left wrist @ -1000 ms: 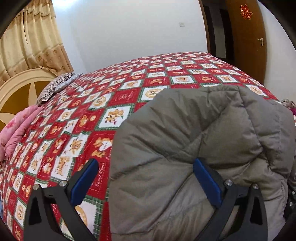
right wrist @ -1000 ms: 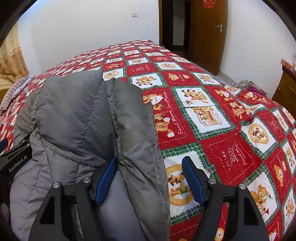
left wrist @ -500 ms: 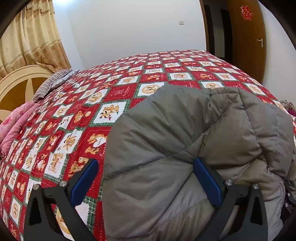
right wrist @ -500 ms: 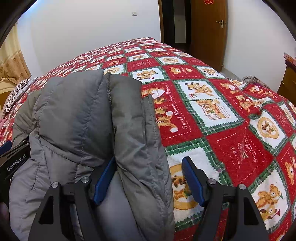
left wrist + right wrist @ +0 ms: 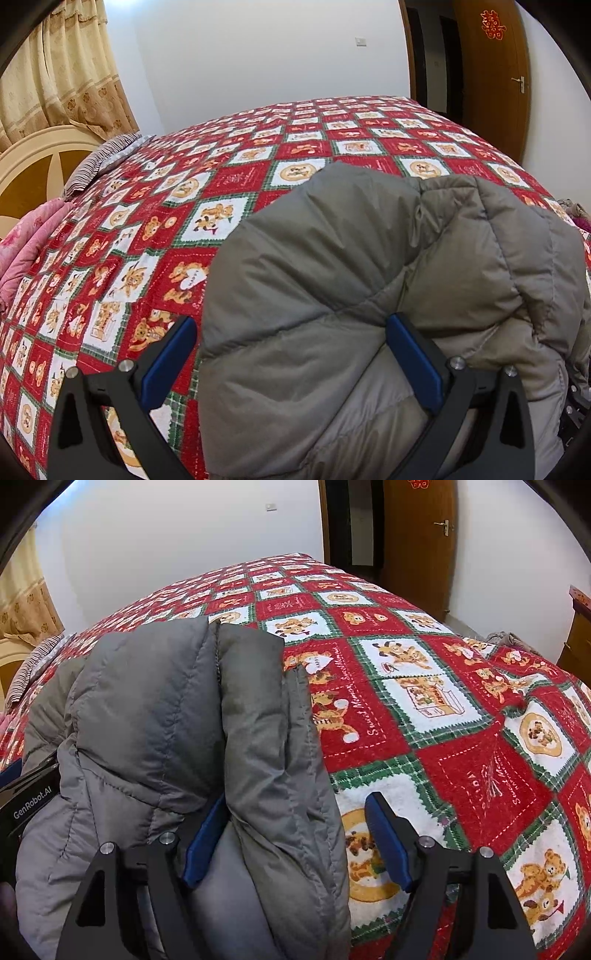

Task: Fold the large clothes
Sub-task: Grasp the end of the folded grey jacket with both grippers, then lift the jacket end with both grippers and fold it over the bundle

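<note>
A grey puffy jacket (image 5: pixel 369 277) lies folded in a bulky heap on the red quilt (image 5: pixel 229 184) of a bed. My left gripper (image 5: pixel 291 362) stands open over the jacket's left edge. Its left finger (image 5: pixel 170 358) is beside the jacket over the quilt, and its right finger (image 5: pixel 413 365) is tucked under a fold. In the right wrist view the jacket (image 5: pixel 166 720) fills the left side. My right gripper (image 5: pixel 297 842) is open astride its right edge, with one finger (image 5: pixel 207 842) under a fold and the other finger (image 5: pixel 388 842) free above the quilt (image 5: pixel 461 701).
A pink blanket (image 5: pixel 22 243), a striped pillow (image 5: pixel 99 162) and a headboard (image 5: pixel 33 166) sit at the bed's left end. A wooden door (image 5: pixel 491 74) stands beyond the bed. A wooden cabinet (image 5: pixel 576 635) and a small clothes heap (image 5: pixel 509 642) lie to the right.
Both views have shifted only slightly. The jacket lies as it did, and both pairs of jaws stand about as wide as before.
</note>
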`<action>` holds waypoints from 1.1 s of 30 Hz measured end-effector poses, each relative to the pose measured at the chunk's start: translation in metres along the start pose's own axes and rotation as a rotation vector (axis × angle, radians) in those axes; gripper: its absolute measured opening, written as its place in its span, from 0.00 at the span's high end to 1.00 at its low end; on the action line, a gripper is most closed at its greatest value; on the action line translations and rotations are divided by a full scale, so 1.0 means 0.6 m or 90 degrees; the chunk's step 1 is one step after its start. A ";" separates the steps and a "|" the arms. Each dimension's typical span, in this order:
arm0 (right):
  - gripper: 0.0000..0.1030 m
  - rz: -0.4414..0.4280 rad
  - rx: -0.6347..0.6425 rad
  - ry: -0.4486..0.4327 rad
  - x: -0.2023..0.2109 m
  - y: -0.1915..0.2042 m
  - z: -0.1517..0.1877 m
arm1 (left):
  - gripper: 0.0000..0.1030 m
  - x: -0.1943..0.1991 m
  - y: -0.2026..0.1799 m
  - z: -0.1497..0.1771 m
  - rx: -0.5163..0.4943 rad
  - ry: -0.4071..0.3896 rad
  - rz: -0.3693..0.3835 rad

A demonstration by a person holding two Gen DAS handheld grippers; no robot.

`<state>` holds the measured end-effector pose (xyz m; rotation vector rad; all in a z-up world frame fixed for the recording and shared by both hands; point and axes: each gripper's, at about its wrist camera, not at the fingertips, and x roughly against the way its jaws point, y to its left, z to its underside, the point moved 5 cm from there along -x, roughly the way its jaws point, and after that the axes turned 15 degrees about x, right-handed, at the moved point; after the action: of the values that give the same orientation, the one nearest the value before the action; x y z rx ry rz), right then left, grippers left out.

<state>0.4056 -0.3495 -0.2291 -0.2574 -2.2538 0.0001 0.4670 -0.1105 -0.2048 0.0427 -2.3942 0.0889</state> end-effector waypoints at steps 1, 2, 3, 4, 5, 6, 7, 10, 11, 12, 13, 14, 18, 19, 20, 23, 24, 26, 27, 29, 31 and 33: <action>0.27 0.000 0.001 0.000 0.000 0.001 0.000 | 0.00 -0.001 0.001 0.000 0.000 0.002 0.000; 0.27 0.002 0.002 -0.001 0.000 0.001 0.000 | 0.00 -0.003 0.000 0.000 0.000 0.003 0.001; 0.27 0.002 0.001 -0.001 0.000 0.000 0.000 | 0.00 -0.004 0.000 0.000 0.000 0.004 0.001; 0.27 0.001 0.001 -0.001 -0.001 0.000 0.000 | 0.00 -0.004 0.000 0.000 0.000 0.005 0.002; 0.27 0.001 0.001 -0.002 -0.001 0.000 -0.001 | 0.00 -0.004 0.000 0.000 0.000 0.006 0.002; 0.27 0.001 0.000 -0.002 -0.001 -0.001 0.000 | 0.00 -0.004 0.000 0.001 0.000 0.007 0.003; 0.27 -0.001 -0.001 -0.003 -0.001 -0.001 0.000 | 0.00 -0.004 0.000 0.000 0.000 0.009 0.005; 0.27 -0.005 -0.002 -0.006 -0.002 -0.002 0.001 | 0.00 0.005 0.006 -0.002 0.000 0.016 0.020; 0.27 -0.006 -0.001 -0.006 -0.002 -0.002 0.001 | 0.00 0.011 0.009 -0.002 -0.002 0.018 0.028; 0.27 -0.009 -0.001 -0.007 -0.003 -0.003 0.001 | 0.00 0.018 0.012 -0.002 -0.005 0.021 0.036; 0.27 -0.012 -0.002 -0.009 -0.003 -0.004 0.001 | 0.00 0.030 0.019 -0.002 -0.001 0.024 0.049; 0.27 -0.017 -0.005 -0.010 -0.003 -0.005 0.002 | 0.00 0.042 0.025 0.000 0.002 0.028 0.064; 0.27 -0.031 -0.011 -0.016 -0.003 -0.008 0.003 | 0.00 0.082 0.035 0.021 -0.018 0.033 0.114; 0.27 -0.032 -0.011 -0.017 -0.002 -0.007 0.003 | 0.00 0.085 0.034 0.030 -0.027 0.035 0.118; 0.26 -0.035 -0.013 -0.020 -0.001 -0.007 0.003 | 0.00 0.086 0.033 0.034 -0.030 0.036 0.122; 0.27 -0.054 -0.022 -0.028 0.000 -0.009 0.005 | 0.00 0.080 0.031 0.041 -0.035 0.035 0.126; 0.29 -0.063 -0.025 -0.033 0.001 -0.011 0.006 | 0.00 0.076 0.030 0.041 -0.032 0.041 0.129; 0.37 -0.076 -0.023 -0.043 0.004 -0.009 0.006 | 0.00 0.069 0.026 0.042 -0.035 0.052 0.136; 0.45 -0.090 -0.021 -0.051 0.006 -0.007 0.006 | 0.00 0.068 0.026 0.042 -0.035 0.057 0.140; 0.53 -0.115 -0.015 -0.062 0.009 0.000 0.007 | 0.00 0.066 0.028 0.045 -0.034 0.065 0.150; 0.54 -0.124 -0.016 -0.062 0.009 0.002 0.007 | 0.00 0.064 0.028 0.048 -0.032 0.071 0.159; 0.55 -0.134 -0.021 -0.063 0.007 0.001 0.007 | 0.00 0.061 0.028 0.050 -0.027 0.078 0.170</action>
<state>0.4000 -0.3475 -0.2285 -0.0371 -2.3716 -0.1382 0.4190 -0.0963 -0.2026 -0.2948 -2.2661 0.1600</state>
